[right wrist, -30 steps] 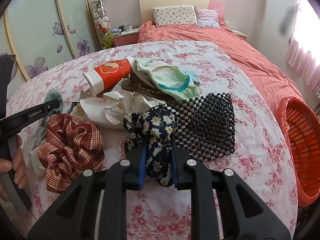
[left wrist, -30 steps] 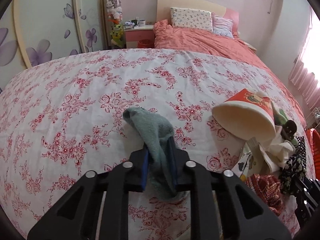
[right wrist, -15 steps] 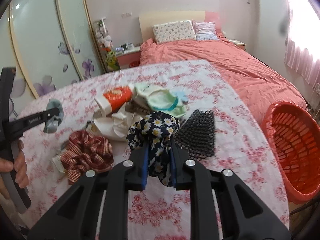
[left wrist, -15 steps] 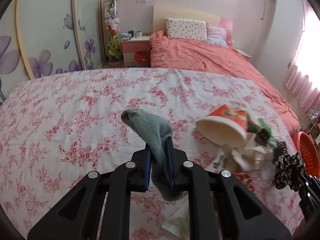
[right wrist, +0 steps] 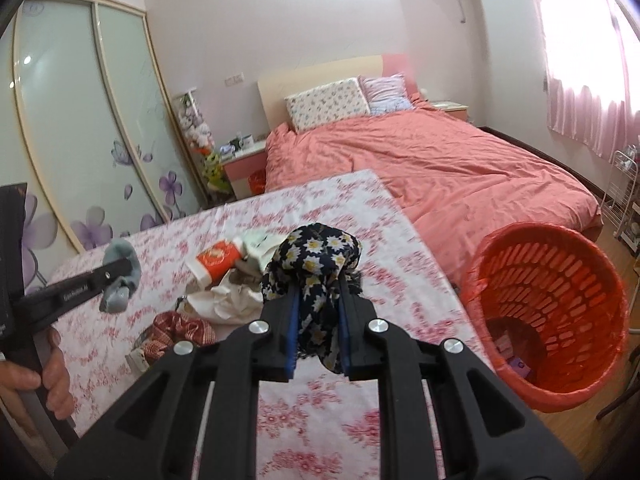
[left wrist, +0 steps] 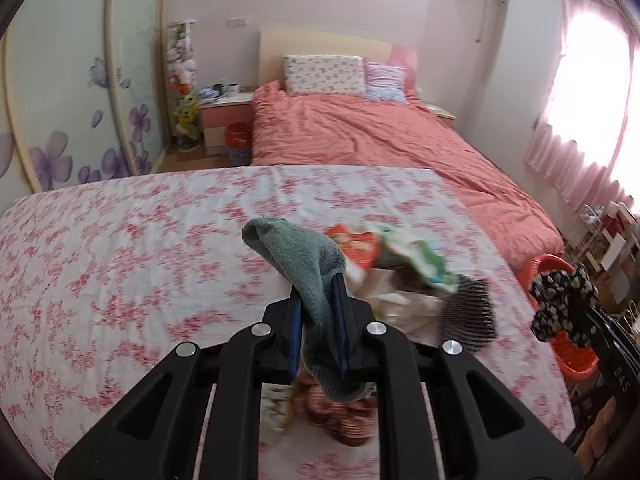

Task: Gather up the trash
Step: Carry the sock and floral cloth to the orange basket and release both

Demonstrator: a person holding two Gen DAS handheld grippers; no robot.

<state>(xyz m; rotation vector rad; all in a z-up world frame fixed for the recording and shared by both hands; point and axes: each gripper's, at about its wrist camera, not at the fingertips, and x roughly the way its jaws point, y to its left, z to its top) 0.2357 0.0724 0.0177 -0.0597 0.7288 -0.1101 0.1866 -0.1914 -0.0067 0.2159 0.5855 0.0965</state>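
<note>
Two wrist cameras looking across the flowered cloth toward the bed

From the left wrist we look down over the flowered cloth (left wrist: 120, 248), close above it, facing the bed (left wrist: 360, 136) beyond; from the right wrist we face the same bed (right wrist: 420, 160), set further right, beside the red basket (right wrist: 552, 300). Both views share the cloth, bed and basket.

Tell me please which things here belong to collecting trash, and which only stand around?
Job:
- grey sock, left gripper
- floral scrunchie, right gripper
- red basket
- paper cup
- crumpled paper

Around:
- bed
- pillows
- nightstand
</note>
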